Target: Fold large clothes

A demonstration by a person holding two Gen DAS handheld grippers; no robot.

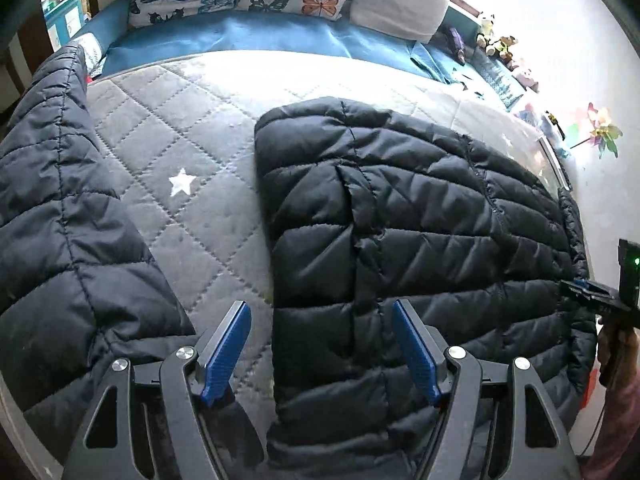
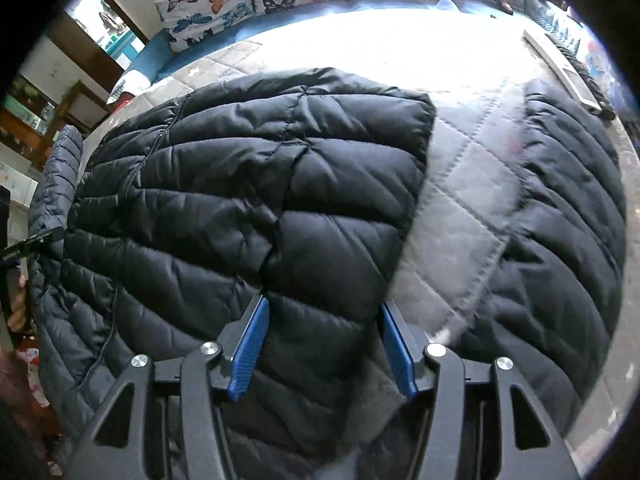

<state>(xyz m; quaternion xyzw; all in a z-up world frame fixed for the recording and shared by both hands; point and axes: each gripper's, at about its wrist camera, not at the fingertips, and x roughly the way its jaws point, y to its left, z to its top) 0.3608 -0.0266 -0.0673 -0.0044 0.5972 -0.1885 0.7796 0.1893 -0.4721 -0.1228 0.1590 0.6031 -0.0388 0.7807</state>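
Lying across the near edge of the bed (image 1: 208, 208), the black puffer jacket (image 1: 400, 220) was seen part-folded; both the left claw (image 1: 320, 350) and right claw (image 2: 324, 346) were held released above it, gripping nothing. Next, a loose edge would need to be grasped and folded over.

The black puffer jacket (image 1: 420, 216) runs off the lower edge in both views — its hem hidden behind the gripper frames — while the small toys (image 1: 500, 46) by the window (washed out by glare) are too tiny and blurred to identify.
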